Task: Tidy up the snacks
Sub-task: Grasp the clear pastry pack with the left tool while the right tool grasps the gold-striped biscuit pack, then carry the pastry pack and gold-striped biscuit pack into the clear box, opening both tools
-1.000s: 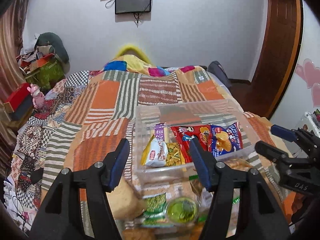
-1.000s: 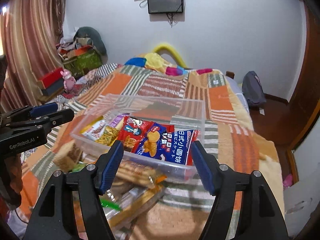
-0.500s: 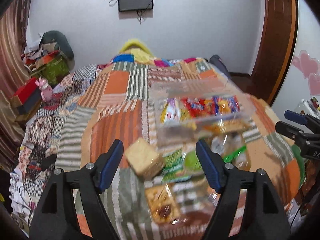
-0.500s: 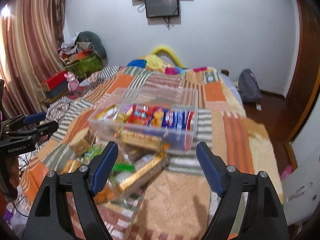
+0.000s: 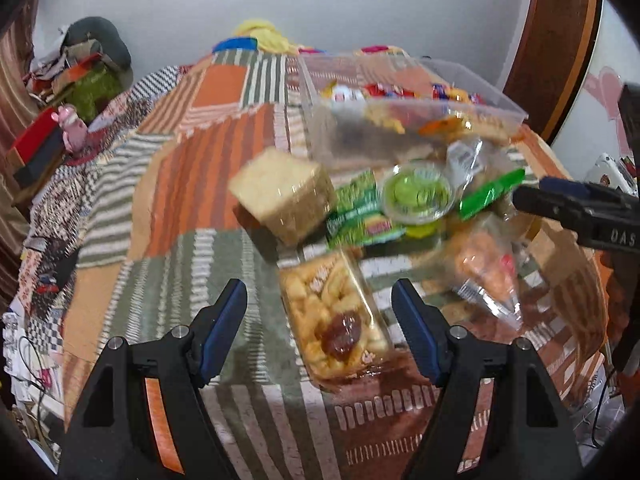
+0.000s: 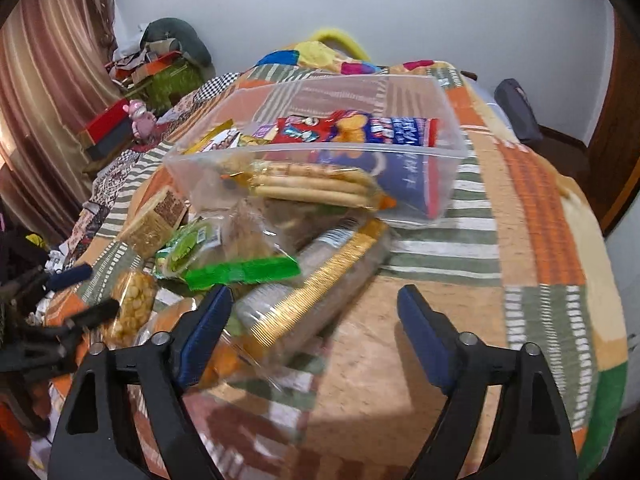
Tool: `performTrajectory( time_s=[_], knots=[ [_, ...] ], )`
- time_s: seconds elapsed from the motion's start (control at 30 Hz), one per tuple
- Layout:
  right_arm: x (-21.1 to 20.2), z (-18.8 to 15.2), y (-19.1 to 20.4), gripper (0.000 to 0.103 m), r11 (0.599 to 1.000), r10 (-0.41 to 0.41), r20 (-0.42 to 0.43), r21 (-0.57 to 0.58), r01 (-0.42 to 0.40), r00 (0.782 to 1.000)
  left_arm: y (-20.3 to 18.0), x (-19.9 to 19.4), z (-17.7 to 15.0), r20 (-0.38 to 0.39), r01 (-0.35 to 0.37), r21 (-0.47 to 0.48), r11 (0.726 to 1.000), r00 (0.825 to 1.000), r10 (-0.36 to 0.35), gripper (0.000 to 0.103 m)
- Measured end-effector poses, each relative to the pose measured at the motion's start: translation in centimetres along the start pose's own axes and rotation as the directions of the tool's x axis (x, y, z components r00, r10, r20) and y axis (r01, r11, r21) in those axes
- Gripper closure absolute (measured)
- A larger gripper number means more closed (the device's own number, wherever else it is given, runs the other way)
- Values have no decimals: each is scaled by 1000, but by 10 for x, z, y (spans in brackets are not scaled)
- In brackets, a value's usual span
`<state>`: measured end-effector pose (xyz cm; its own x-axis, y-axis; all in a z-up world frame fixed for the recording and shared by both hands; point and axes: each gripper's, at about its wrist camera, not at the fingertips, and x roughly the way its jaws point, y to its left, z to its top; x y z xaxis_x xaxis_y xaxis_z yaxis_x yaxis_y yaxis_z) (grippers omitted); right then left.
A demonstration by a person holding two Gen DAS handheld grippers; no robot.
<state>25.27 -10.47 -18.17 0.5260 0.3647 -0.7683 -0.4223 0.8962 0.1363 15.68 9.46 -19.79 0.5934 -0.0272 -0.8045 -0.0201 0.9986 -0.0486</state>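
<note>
The left claw (image 5: 319,312) hangs spread wide with nothing between its blue pads, just above a clear pack of pastry with a red jam blob (image 5: 336,326) that lies on the patchwork blanket (image 5: 192,152). The near end of that pack blurs into the cloth, so its edge is hard to trace. Beyond it sit a tan block of cake (image 5: 284,194), a green wrapper (image 5: 358,216) and a small round cup with green contents (image 5: 418,196), all smeared by motion; the print on the wrapper cannot be read. To the right a clear bag of orange snacks (image 5: 486,268) is partly crossed by the dark tip of the other tool. The right claw (image 6: 314,316) is spread open too, holding nothing, hovering over bare blanket just beside a long pack with a gold ribbed strip (image 6: 316,284), whose lower end is hidden behind the left finger. Past it lies a bright green strip (image 6: 244,272) on a heap of crinkled clear bags I cannot tell apart. The clear plastic bin (image 6: 444,184) stands farther back on the bed, with red and blue snack bags (image 6: 360,130) upright inside and a pack of long biscuits (image 6: 316,186) pressed against its near wall; from here I cannot tell whether that pack is inside or outside.
</note>
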Motion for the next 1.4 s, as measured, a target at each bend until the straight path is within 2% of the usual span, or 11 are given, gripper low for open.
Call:
performTrajectory(
  time_s=[0.2,0.3,0.47,0.53,0.6,0.73,0.87,0.9,1.03,1.1,1.4],
  knots=[
    [6,-5,-4,20,1000,-29,-13,-5,29,1000,1,16,-7,-25,14,-16,1000,1000,-15,28],
    [2,-13,-18,22,997,-79,-22,-11,79,997,2,22,-11,-35,28,-21,999,999,-28,29],
    [-12,-31,-51,23,993,-114,-41,18,115,993,2,24,-18,-30,55,-26,998,998,-56,45],
    [-16,-34,-61,31,994,-103,-55,34,105,993,2,24,-21,-19,54,-31,998,998,-55,54],
    [-18,-34,-62,37,996,-76,-65,31,78,995,2,25,-20,-19,55,-37,998,998,-56,57],
    [-10,-24,-46,39,997,-77,-57,-26,76,995,-1,21,-19,-18,56,-34,998,998,-57,57],
    [11,-10,-38,39,999,-49,-76,-29,47,996,-5,15,-20,-12,58,-18,998,998,-58,58],
    [15,-8,-37,42,999,-44,-80,-23,42,996,-6,12,-20,-8,56,-14,998,998,-56,58],
    [14,-10,-33,64,999,-37,-63,-13,36,997,-4,4,-17,10,52,-19,998,999,-52,58],
    [8,-15,-34,69,1000,-10,-57,1,10,998,-4,0,-14,20,51,-27,998,999,-50,58],
    [-29,-39,-60,70,997,-38,-26,67,40,999,-3,-24,0,77,59,-51,997,995,-55,58]
  ],
)
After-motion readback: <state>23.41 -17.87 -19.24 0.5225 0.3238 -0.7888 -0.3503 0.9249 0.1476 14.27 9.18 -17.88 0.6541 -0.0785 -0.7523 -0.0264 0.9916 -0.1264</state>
